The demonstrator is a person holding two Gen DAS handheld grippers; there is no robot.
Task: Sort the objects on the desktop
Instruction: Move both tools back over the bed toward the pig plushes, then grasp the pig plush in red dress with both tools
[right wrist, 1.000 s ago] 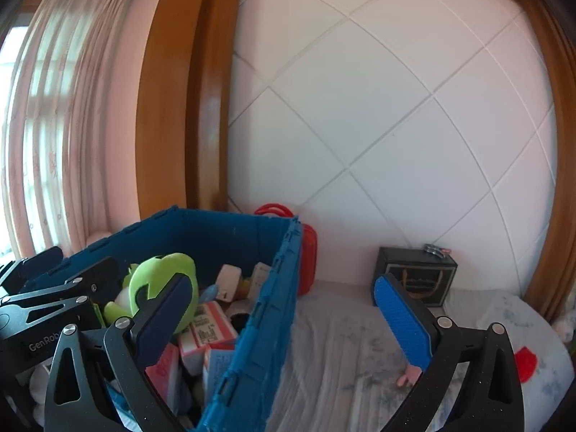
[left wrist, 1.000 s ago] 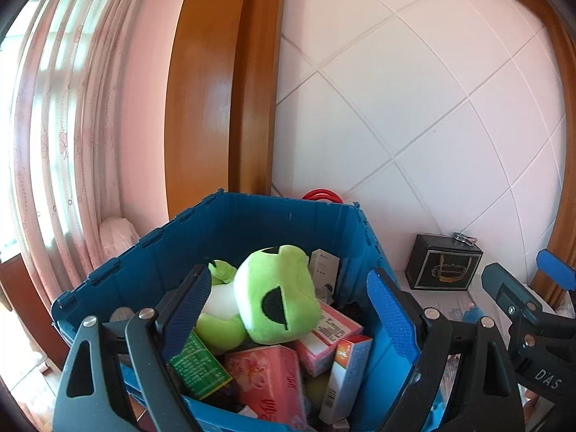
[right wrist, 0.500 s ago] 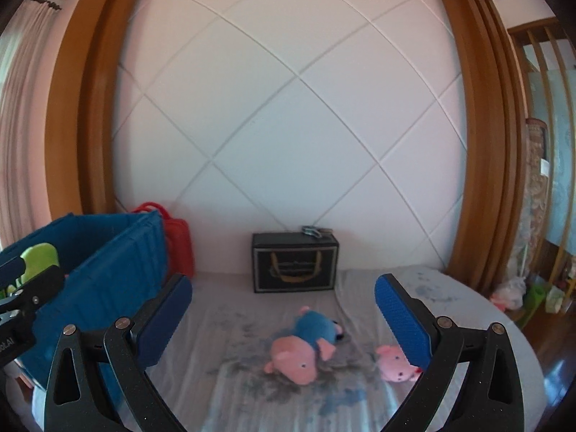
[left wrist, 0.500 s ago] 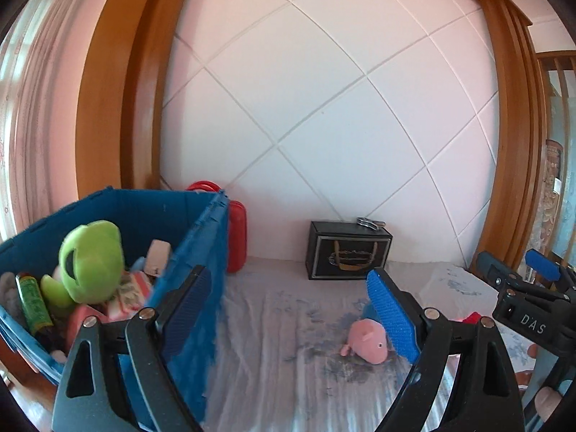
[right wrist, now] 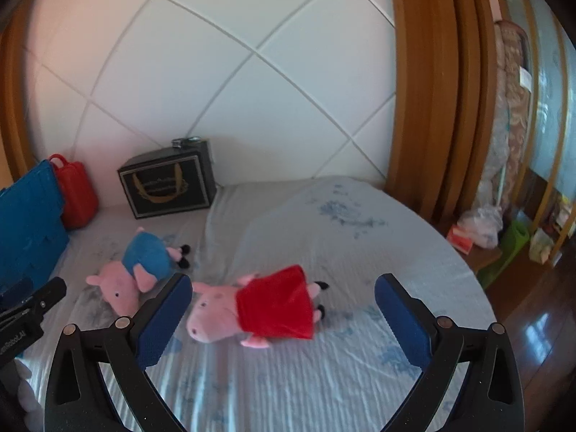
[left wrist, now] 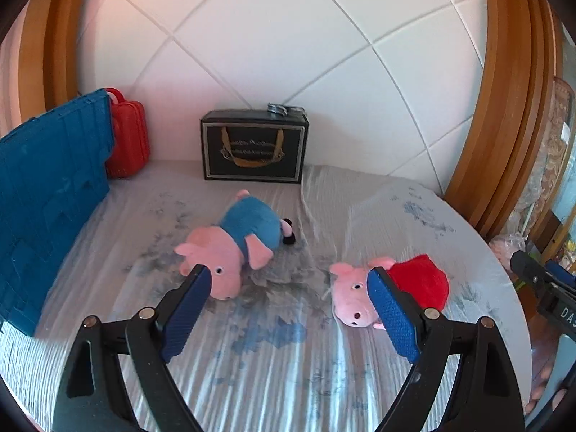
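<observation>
Now both jaws gape empty; red-dressed pig (right wrist: pixel 273 302) lies between the right pair.

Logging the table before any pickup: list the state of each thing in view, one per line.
Left gripper: open, empty.
Right gripper: open, empty.
Pink plush pig in blue shirt: lying on the cloth, untouched.
Pink plush pig in red dress: lying on its side, untouched.
Blue plastic crate: standing at table's left edge.
Black gift box: upright against wall.
Red plastic case: upright, behind crate.
</observation>
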